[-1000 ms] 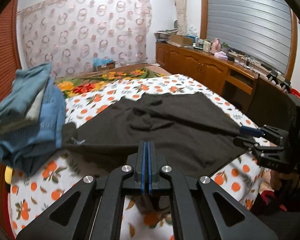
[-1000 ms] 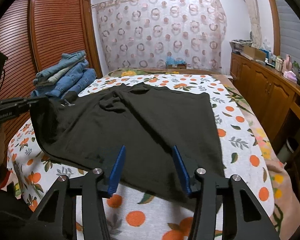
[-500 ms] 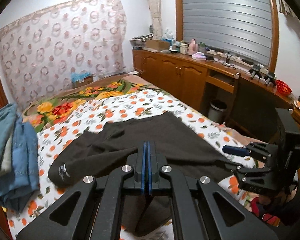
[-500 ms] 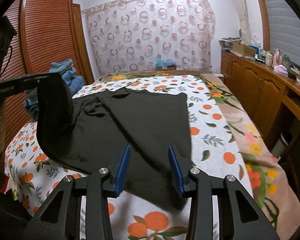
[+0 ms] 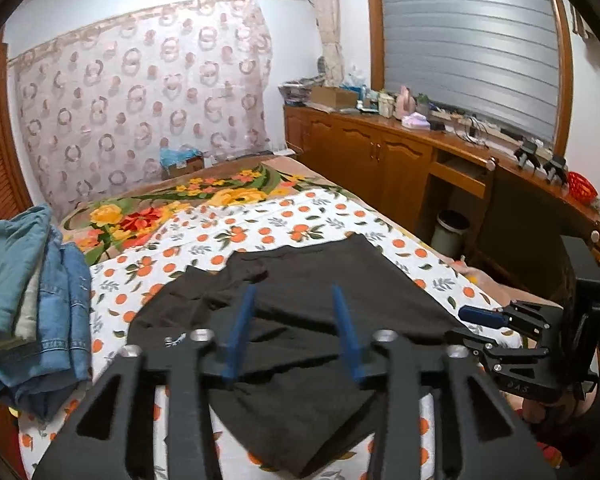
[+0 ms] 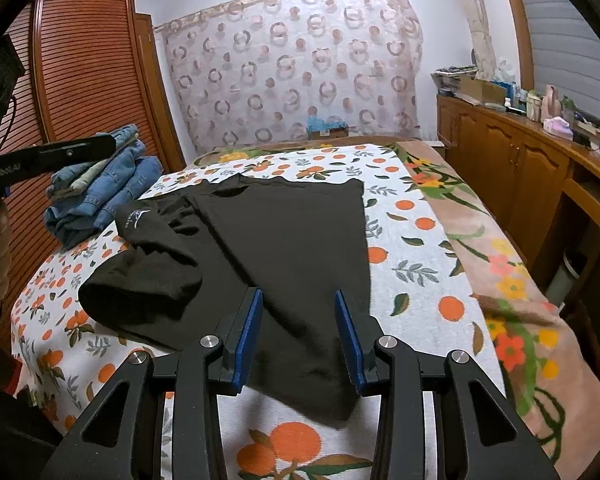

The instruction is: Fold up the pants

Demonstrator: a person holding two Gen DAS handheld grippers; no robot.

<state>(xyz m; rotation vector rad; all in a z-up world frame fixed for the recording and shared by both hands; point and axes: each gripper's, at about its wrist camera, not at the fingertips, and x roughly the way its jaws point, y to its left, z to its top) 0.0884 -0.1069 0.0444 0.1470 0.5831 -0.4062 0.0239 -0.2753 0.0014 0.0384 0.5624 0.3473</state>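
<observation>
Between the spread blue pads of the left gripper (image 5: 292, 328) nothing is held, and the right gripper (image 6: 298, 334) hangs just as wide apart and empty above the near edge of the black fabric pants (image 6: 276, 248). Those pants lie on the white bedspread printed with oranges (image 6: 412, 256), their left side doubled over into a rumpled flap bearing a small white logo. Beside them to the left sits a pile of folded blue denim clothes (image 6: 100, 196).
</observation>
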